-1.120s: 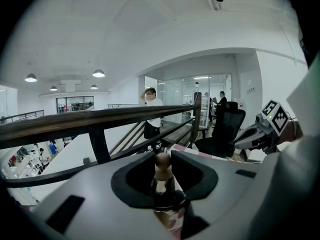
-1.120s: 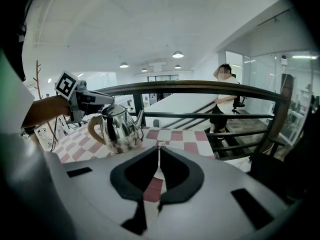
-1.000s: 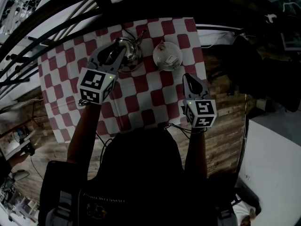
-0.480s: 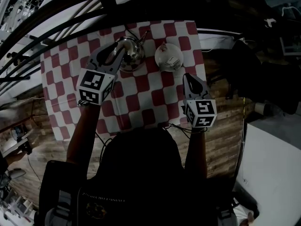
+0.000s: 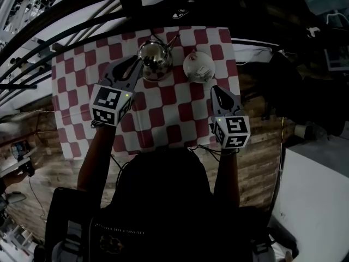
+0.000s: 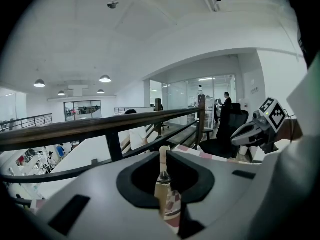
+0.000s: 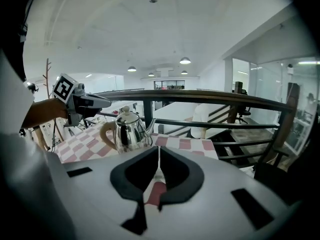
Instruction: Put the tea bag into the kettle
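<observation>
Beside the kettle (image 5: 155,59), left gripper's (image 5: 137,63) empty jaws narrowed.

No words or numbers can be read here. The cubes on the left gripper (image 5: 135,65) and right gripper (image 5: 217,91) show only black-and-white square patterns. Faint print on the person's dark top (image 5: 163,201) is too dim to read.

Left fingers (image 6: 134,182) just-narrowed, right fingers (image 7: 132,177) together

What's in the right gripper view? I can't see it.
A shiny silver kettle with its lid on stands on a red-and-white checked cloth, just beyond the shut right claw. The left claw hovers at far left.
</observation>
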Demonstrator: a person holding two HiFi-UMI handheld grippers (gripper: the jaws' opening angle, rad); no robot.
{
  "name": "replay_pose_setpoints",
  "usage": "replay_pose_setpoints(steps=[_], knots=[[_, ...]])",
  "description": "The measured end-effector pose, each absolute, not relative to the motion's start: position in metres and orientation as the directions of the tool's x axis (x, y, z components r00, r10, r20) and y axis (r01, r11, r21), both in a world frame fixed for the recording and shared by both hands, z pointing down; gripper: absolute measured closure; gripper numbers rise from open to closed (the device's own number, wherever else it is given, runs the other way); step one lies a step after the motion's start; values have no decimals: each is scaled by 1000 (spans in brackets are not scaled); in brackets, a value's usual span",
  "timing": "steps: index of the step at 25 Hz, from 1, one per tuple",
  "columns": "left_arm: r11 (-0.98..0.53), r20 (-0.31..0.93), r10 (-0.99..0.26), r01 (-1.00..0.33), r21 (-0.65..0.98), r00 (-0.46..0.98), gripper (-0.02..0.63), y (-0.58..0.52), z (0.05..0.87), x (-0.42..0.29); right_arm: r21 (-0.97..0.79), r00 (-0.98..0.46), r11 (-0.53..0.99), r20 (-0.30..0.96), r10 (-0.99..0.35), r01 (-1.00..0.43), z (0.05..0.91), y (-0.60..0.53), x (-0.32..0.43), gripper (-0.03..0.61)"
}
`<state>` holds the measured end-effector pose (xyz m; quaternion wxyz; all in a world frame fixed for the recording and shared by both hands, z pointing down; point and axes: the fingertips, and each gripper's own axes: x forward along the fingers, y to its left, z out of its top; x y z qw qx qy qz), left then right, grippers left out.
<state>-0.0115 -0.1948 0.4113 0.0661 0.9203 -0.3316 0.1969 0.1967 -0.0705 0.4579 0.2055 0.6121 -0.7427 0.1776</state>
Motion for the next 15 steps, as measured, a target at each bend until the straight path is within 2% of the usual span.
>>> replay_pose_setpoints(steps=[4, 15], knots=[[-757, 414, -597, -653, -9, 687, 606, -186, 413, -24, -11, -179, 203, 518, -836, -979, 456, -70, 187, 557], [-726, 435, -618, -688, 5, 655, 607, -153, 424, -74, -7, -233, 265, 500, -834, -964, 447, -69, 144, 557]])
